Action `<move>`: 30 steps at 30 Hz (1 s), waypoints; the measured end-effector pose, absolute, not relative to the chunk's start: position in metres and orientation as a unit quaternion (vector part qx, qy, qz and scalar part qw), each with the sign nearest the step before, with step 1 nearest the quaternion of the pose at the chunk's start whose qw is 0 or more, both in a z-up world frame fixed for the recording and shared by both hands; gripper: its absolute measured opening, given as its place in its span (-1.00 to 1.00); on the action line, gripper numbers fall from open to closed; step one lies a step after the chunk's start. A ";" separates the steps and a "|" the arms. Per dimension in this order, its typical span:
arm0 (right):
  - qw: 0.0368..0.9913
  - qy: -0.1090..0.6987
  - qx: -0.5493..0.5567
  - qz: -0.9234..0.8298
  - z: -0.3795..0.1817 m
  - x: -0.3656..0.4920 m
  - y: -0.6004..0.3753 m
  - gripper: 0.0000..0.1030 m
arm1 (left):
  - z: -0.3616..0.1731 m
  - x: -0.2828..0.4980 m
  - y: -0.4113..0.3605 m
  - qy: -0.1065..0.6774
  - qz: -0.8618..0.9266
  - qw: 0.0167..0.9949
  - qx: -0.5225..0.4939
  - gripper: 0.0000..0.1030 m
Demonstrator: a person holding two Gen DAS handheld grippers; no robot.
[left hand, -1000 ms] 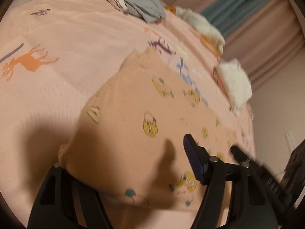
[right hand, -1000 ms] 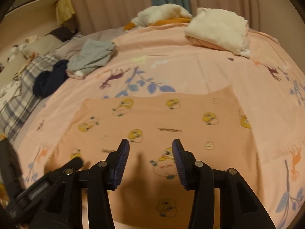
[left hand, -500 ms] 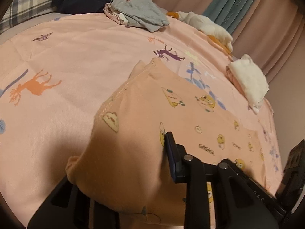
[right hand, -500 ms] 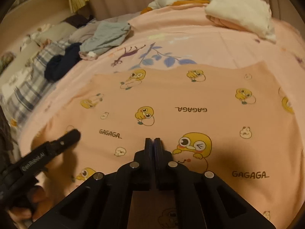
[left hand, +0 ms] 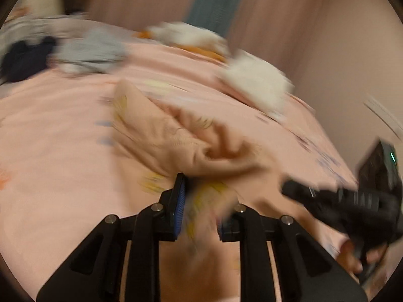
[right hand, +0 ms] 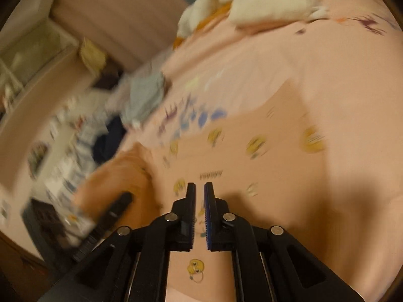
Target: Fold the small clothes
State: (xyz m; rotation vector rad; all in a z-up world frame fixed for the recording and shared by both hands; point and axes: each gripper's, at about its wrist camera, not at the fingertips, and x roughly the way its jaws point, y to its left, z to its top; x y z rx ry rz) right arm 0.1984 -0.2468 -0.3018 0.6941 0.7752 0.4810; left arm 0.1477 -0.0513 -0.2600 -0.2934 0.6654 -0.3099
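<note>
My left gripper (left hand: pixel 201 206) holds the bunched peach garment (left hand: pixel 186 138); my right gripper (right hand: pixel 199 211), jaws narrow, pinches its flat duck-printed part.

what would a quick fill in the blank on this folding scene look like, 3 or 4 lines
1. The left gripper has the peach garment bunched between its ____.
2. The cartoon prints on the peach garment are mainly ____ in colour.
3. The right gripper has its fingers nearly closed, with a ____ gap between them.
4. The fluffy pile at the far end of the bed is ____ in colour.

Missing words: fingers; yellow; narrow; white
</note>
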 end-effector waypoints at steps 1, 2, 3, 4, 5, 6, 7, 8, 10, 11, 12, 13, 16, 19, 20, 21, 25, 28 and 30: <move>0.841 0.356 0.341 0.223 -0.301 0.194 -0.259 -0.50 | -0.263 0.148 -0.069 0.340 -0.190 0.911 -0.133 -0.64; 0.845 0.349 0.347 0.209 -0.300 0.188 -0.271 -0.34 | -0.269 0.147 -0.089 0.357 -0.231 0.898 -0.117 -0.58; 0.848 0.348 0.348 0.195 -0.300 0.185 -0.278 -0.07 | -0.274 0.144 -0.102 0.369 -0.249 0.890 -0.101 -0.58; 0.852 0.348 0.349 0.179 -0.302 0.181 -0.287 -0.03 | -0.280 0.141 -0.110 0.376 -0.245 0.889 -0.087 -0.55; 0.850 0.347 0.354 0.176 -0.304 0.179 -0.293 -0.03 | -0.286 0.138 -0.114 0.381 -0.229 0.892 -0.075 -0.60; 0.846 0.347 0.364 0.177 -0.307 0.179 -0.297 -0.03 | -0.289 0.136 -0.112 0.386 -0.222 0.892 -0.077 -0.63; 0.835 0.345 0.387 0.184 -0.310 0.180 -0.304 -0.03 | -0.290 0.134 -0.104 0.392 -0.223 0.888 -0.094 -0.58; 0.828 0.343 0.400 0.190 -0.313 0.182 -0.307 -0.03 | -0.288 0.134 -0.096 0.396 -0.227 0.883 -0.110 -0.51; 0.820 0.341 0.414 0.201 -0.313 0.183 -0.305 -0.03 | -0.280 0.133 -0.081 0.396 -0.216 0.883 -0.131 -0.14; 0.821 0.342 0.410 0.204 -0.311 0.185 -0.301 -0.03 | -0.273 0.129 -0.070 0.385 -0.196 0.891 -0.139 0.14; 0.822 0.343 0.404 0.207 -0.309 0.186 -0.296 -0.03 | -0.266 0.125 -0.060 0.368 -0.176 0.902 -0.143 0.24; 0.822 0.345 0.398 0.218 -0.306 0.190 -0.285 -0.01 | -0.260 0.119 -0.048 0.345 -0.155 0.914 -0.145 0.38; 0.806 0.354 0.394 0.264 -0.305 0.196 -0.260 0.36 | -0.255 0.110 -0.021 0.299 -0.089 0.941 -0.129 0.60; 0.791 0.395 0.378 0.275 -0.320 0.208 -0.225 0.40 | -0.263 0.112 -0.005 0.303 -0.020 0.949 -0.091 0.60; 0.788 0.409 0.373 0.269 -0.326 0.211 -0.215 0.40 | -0.265 0.113 0.000 0.304 -0.004 0.949 -0.085 0.60; 0.784 0.426 0.369 0.260 -0.333 0.216 -0.203 0.40 | -0.268 0.112 0.006 0.305 0.005 0.948 -0.087 0.60; 0.808 0.410 0.352 0.237 -0.334 0.216 -0.181 0.40 | -0.272 0.115 0.026 0.330 -0.015 0.935 -0.129 0.66; 0.809 0.399 0.347 0.256 -0.329 0.217 -0.169 0.39 | -0.274 0.111 0.029 0.334 -0.026 0.931 -0.148 0.87; 0.818 0.388 0.340 0.253 -0.327 0.216 -0.166 0.10 | -0.275 0.110 0.030 0.342 -0.020 0.927 -0.155 0.99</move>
